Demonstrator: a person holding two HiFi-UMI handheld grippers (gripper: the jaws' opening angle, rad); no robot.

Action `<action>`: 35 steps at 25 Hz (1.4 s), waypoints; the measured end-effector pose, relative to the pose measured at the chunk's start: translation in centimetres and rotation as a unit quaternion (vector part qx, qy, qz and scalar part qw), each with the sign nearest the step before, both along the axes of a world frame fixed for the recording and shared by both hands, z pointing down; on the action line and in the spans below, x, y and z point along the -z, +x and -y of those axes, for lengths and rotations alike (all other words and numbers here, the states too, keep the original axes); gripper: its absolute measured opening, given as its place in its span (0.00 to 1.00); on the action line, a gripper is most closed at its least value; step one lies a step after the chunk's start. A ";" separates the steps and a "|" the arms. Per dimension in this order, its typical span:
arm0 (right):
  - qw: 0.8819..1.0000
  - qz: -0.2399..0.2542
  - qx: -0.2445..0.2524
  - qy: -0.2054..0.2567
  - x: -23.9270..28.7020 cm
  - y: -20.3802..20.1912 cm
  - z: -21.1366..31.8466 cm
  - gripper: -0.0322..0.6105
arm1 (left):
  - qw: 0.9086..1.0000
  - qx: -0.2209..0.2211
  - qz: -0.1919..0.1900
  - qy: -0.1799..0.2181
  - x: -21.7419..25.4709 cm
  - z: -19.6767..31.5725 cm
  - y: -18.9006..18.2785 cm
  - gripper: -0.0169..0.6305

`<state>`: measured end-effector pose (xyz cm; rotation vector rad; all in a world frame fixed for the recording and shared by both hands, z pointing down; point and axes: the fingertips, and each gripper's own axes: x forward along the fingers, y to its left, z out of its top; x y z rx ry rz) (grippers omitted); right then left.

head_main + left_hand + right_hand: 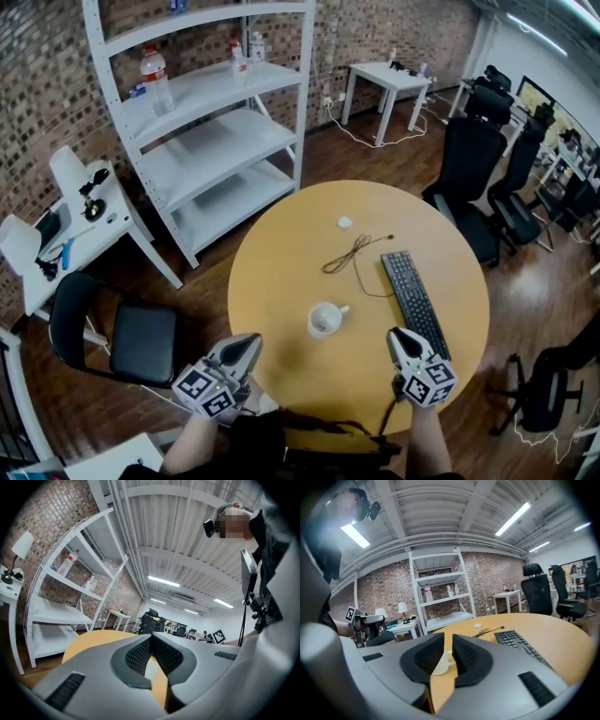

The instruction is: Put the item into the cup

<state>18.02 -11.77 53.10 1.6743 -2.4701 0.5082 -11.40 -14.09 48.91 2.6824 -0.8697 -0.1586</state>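
A white cup point(324, 320) stands upright on the round yellow table point(281, 262), near its front. A small white item point(345, 222) lies farther back on the table, beyond a dark cable point(352, 253). My left gripper point(247, 347) hovers at the table's front left edge, left of the cup; its pads meet at the tips with nothing held point(151, 637). My right gripper point(399, 339) is front right of the cup, its jaws a little apart and empty point(447, 637). The cup point(440, 665) shows through that gap, and the white item point(477, 626) sits far behind it.
A black keyboard point(415, 302) lies just ahead of the right gripper. A white shelf unit point(216, 141) stands behind the table, a black chair point(122, 337) at the left, office chairs point(473, 169) at the right, and a white side table point(66, 234) at the far left.
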 end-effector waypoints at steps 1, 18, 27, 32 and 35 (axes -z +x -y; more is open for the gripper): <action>1.000 0.000 -0.019 0.007 0.1 1.2 -1.1 0.12 | 1.000 -0.012 0.000 0.001 0.0 -0.2 0.7 0.03; 0.974 0.008 -0.200 0.108 4.7 10.8 -14.1 0.06 | 0.992 -0.123 -0.008 0.024 1.6 -1.7 9.9 0.03; 0.979 0.009 -0.183 0.092 3.7 11.0 -13.7 0.06 | 0.992 -0.121 0.000 0.022 1.7 -2.0 10.3 0.03; 0.983 -0.012 -0.154 0.097 4.0 9.7 -12.4 0.06 | 0.994 -0.107 0.006 0.027 1.8 -1.5 9.6 0.03; 0.983 -0.007 -0.151 0.100 4.3 9.4 -11.9 0.06 | 0.994 -0.109 0.001 0.021 1.8 -1.4 9.6 0.03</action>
